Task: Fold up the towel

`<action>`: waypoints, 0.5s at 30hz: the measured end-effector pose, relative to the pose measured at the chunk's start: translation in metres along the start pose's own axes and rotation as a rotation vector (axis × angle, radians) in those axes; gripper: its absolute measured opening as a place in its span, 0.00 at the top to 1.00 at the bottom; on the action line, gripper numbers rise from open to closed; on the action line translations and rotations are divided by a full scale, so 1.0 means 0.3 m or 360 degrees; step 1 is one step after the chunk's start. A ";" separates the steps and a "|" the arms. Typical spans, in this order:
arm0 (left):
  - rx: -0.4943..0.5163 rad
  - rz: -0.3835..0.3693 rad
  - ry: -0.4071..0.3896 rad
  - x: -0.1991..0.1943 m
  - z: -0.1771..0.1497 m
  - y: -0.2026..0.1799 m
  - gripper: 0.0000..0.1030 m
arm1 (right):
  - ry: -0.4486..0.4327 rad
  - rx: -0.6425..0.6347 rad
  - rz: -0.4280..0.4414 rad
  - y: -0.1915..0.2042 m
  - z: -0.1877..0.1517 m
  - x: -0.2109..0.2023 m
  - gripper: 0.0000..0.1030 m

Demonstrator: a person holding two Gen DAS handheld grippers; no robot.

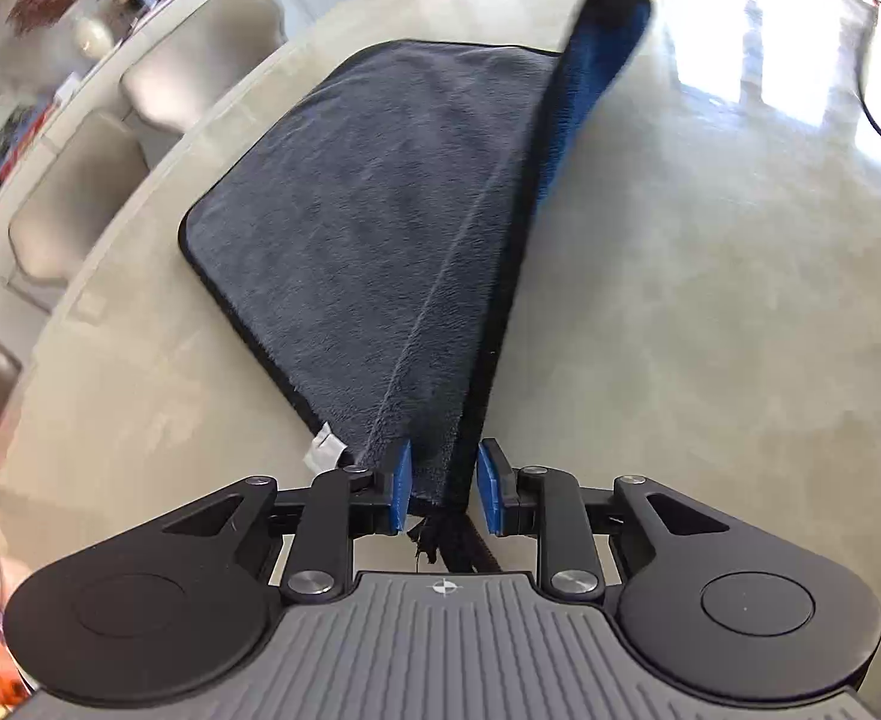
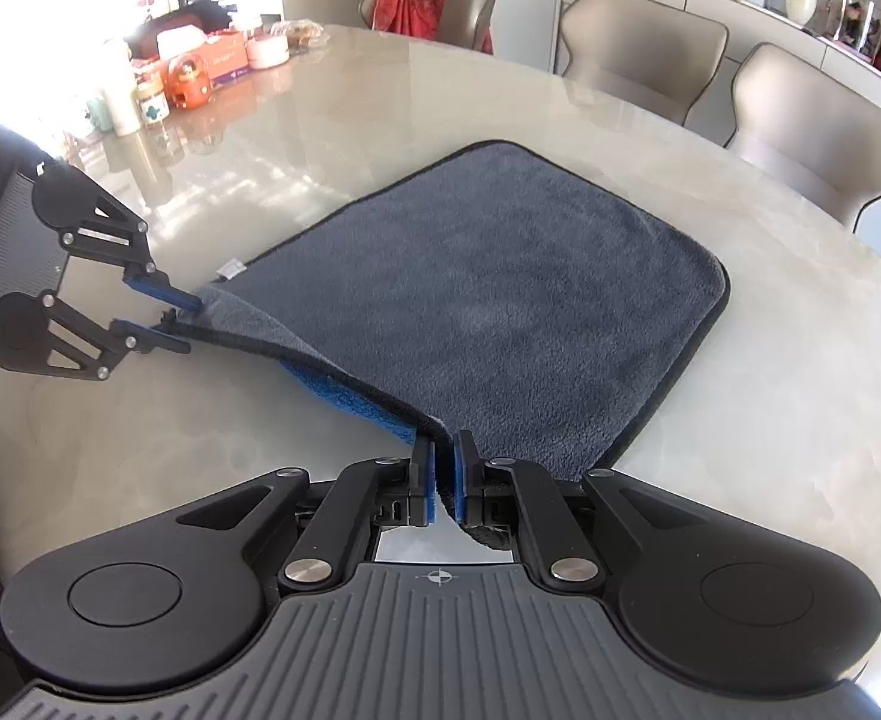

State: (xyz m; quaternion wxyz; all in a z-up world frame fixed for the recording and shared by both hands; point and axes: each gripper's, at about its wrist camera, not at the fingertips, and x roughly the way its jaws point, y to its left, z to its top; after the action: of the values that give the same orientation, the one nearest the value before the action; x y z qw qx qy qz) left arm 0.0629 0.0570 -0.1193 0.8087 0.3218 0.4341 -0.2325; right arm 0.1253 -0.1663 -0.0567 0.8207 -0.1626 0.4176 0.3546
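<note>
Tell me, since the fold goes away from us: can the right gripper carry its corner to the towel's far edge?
Probably yes: the right gripper grips the towel, and bare table lies beyond.

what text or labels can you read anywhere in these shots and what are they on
No text can be read in either view.
White tag on the grey towel: too small to tell whether it carries print.
Purple box at the far side of the table: pale lettering, too blurred to read.
Orange container beside it: no readable words.
Each gripper body carries only a crosshair mark, not text.
</note>
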 end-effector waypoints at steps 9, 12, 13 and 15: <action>-0.0104 0.0035 -0.0115 -0.095 0.052 0.130 0.94 | -0.0003 -0.0027 -0.0018 0.002 0.005 -0.038 0.94; -0.0152 0.0029 -0.0147 -0.096 0.088 0.178 0.95 | -0.0010 -0.0031 -0.0042 -0.010 0.018 -0.038 0.94; -0.0144 0.0043 -0.0154 -0.090 0.103 0.191 0.95 | -0.0010 -0.0037 -0.0057 -0.018 0.024 -0.033 0.94; -0.0119 0.0078 -0.0162 -0.076 0.126 0.209 0.95 | -0.0010 -0.0050 -0.0082 -0.034 0.038 -0.021 0.94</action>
State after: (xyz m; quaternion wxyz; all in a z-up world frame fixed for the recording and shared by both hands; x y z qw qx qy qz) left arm 0.1130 0.0748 -0.0642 0.8465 0.2897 0.3928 -0.2125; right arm 0.1367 -0.1699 -0.0450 0.8282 -0.1849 0.4051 0.3403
